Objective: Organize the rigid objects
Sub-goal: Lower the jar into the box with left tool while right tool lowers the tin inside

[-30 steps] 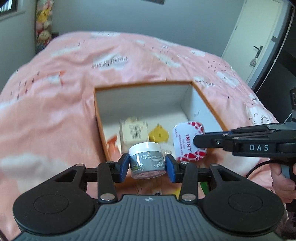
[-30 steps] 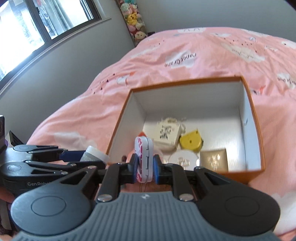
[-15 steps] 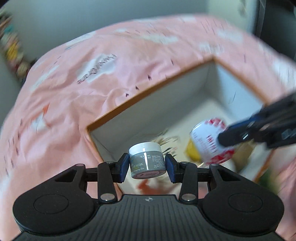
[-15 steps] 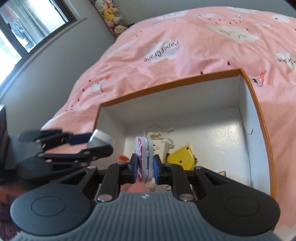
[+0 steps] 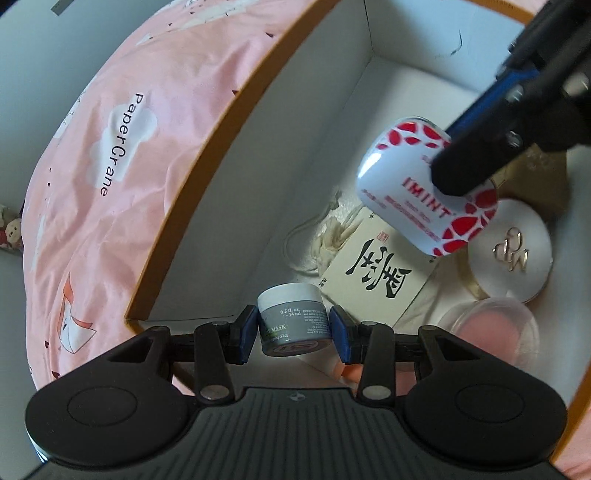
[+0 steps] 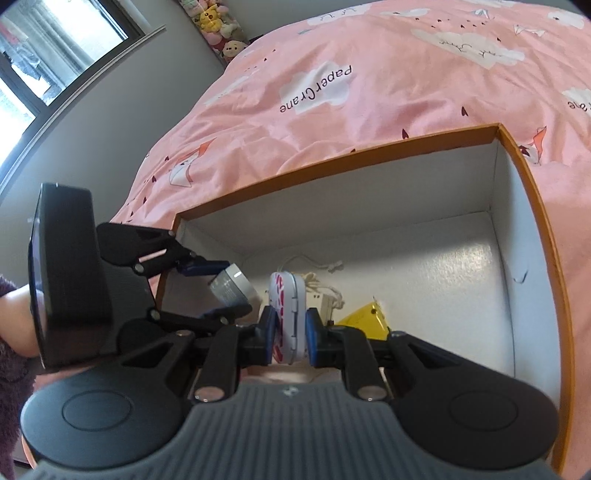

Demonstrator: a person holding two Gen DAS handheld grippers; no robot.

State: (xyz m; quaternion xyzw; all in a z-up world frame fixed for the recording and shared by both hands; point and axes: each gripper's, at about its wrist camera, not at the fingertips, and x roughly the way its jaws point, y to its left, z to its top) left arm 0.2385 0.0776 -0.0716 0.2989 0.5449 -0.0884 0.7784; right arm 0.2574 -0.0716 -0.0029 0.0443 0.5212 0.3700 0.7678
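Note:
An open orange box with white inside lies on a pink bedspread. My left gripper is shut on a small grey mask jar with a white lid, held inside the box near its left wall; the jar also shows in the right wrist view. My right gripper is shut on a white and red IMINT tin, held on edge over the box's contents; in the left wrist view the tin hangs above a cream card box.
In the box lie a cream box with black characters, a white round compact, a clear pink-filled pot, a gold item and a yellow piece. Plush toys and a window are beyond the bed.
Both grippers have moved forward and down from above the near edge into the box, each still holding its object. The left gripper swung left toward the box's left wall.

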